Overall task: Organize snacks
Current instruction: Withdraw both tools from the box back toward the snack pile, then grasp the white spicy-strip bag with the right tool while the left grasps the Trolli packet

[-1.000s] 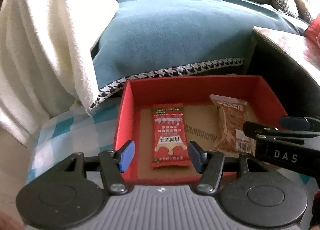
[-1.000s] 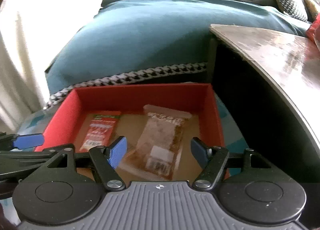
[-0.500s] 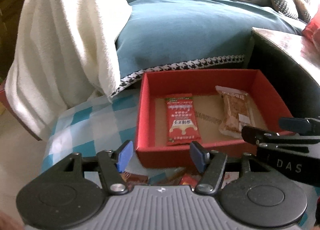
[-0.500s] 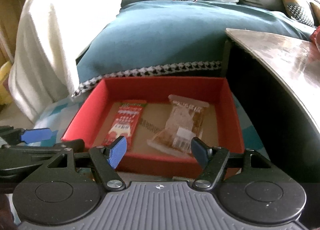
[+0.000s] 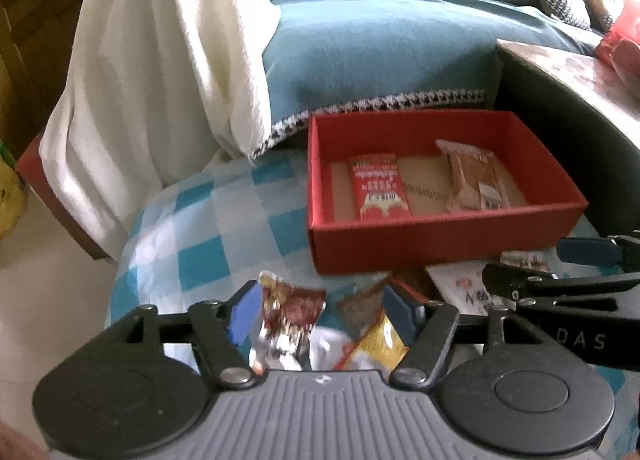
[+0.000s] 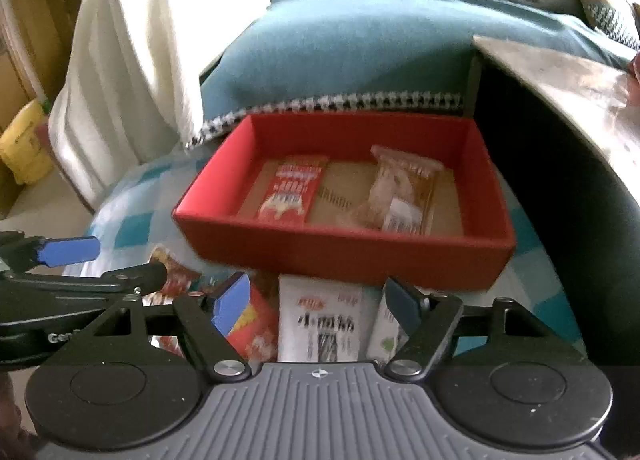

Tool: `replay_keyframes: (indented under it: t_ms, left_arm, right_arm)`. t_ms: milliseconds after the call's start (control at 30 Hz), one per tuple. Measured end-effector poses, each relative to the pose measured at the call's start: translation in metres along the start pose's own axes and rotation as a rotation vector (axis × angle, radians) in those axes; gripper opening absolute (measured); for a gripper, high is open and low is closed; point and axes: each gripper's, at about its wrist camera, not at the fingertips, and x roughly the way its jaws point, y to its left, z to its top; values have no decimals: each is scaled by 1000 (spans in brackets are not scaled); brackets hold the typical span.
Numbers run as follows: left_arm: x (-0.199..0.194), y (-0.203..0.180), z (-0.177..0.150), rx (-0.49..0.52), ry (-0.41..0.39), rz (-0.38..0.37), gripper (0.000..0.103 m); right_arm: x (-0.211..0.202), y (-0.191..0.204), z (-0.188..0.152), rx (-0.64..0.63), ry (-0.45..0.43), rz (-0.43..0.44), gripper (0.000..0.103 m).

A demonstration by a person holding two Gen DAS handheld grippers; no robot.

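A shallow red cardboard box (image 5: 440,248) stands on a bench covered with a blue-and-white checked cloth (image 5: 208,228), close to a teal blanket with a houndstooth border (image 5: 380,44) at the far side. Inside the box lie two snacks, apart from each other: a red printed snack packet (image 5: 380,188) on the left and a clear-wrapped brown pastry (image 5: 472,180) on the right.

Loose snacks lie on the cloth just near of the box. The left hand-held gripper (image 5: 320,312) hovers over a crumpled dark red foil packet (image 5: 292,308) and an orange-yellow packet (image 5: 376,344); its blue fingers are spreading and press on neither. The right hand-held gripper (image 6: 316,300) hangs over a flat white packet with dark print (image 6: 320,324), with a red-and-yellow packet (image 6: 252,324) beside its left finger; its jaws are widening too and grip nothing.

A cream towel (image 5: 160,60) drapes at far left; a dark-sided tabletop (image 6: 560,76) stands to the right.
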Motion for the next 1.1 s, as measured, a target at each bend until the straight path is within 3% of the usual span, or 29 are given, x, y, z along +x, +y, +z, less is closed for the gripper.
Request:
replay_keyframes:
  t_ms: [367, 667, 867, 1000, 1033, 1100]
  left_arm:
    - [2, 24, -18, -64, 81, -43, 63]
    - [3, 32, -16, -90, 82, -80, 63]
    - [6, 31, -15, -84, 94, -98, 64]
    - [6, 31, -16, -81, 94, -101, 64]
    - [7, 31, -16, -80, 95, -102, 64]
    - [9, 30, -17, -75, 103, -105, 64]
  right_arm:
    - [10, -4, -24, 54, 116, 37, 81]
    - [41, -32, -26, 209, 214, 113, 81]
    - [58, -23, -29, 187, 269, 132, 81]
    - [69, -30, -32, 215, 273, 137, 77]
    - [69, -31, -31, 224, 269, 140, 70]
    - [68, -33, -30, 225, 260, 136, 66]
